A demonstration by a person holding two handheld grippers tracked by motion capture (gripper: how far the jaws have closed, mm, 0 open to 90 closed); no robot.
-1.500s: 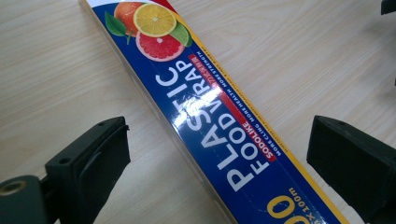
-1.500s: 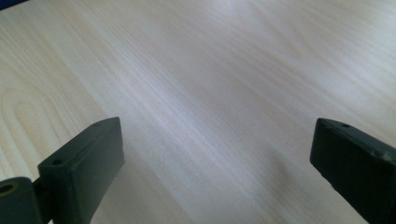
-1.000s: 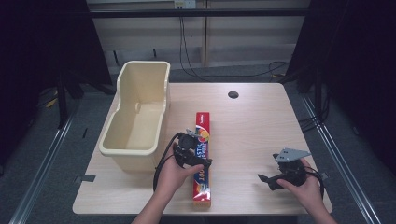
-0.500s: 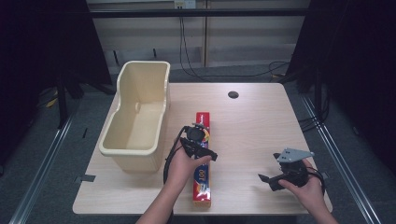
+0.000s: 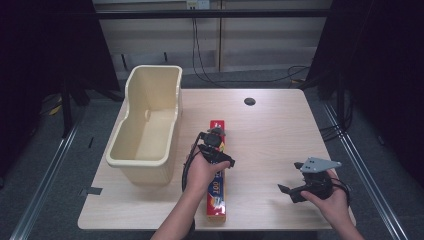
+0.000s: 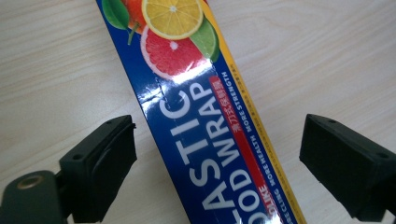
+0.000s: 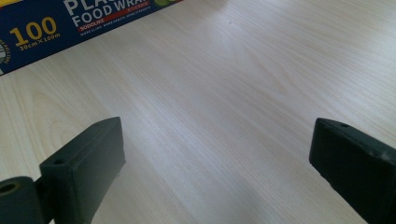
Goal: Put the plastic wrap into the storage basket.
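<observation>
At the middle of the light wooden table (image 5: pixel 280 130), a long box of plastic food wrap (image 5: pixel 216 200) is laid flat, its length running from the near edge toward the far side. The box is blue with a red and yellow edge; citrus slices and white lettering are seen on its top face in the left gripper view (image 6: pixel 201 140). The left gripper (image 5: pixel 216 145) is held over the far half of the box by the person's left hand (image 5: pixel 202 172), which comes in from the near edge. In the left gripper view its two black jaws are spread wide, one on each side of the box, with bare table visible between each jaw and the box; no contact with the box is seen.

To the left of the box, a cream plastic tub (image 5: pixel 122 155) is stood on the table, close beside the box but apart from it.

At the near right of the table, the right gripper (image 5: pixel 295 192) is held low by the right hand (image 5: pixel 330 197), well apart from the box. Its jaws are likewise spread wide in the right gripper view, with nothing but bare wood between them, and one end of the box (image 7: pixel 70 23) is seen at the far left of that view.

A small dark round hole (image 5: pixel 249 101) is seen in the tabletop near the far edge.
</observation>
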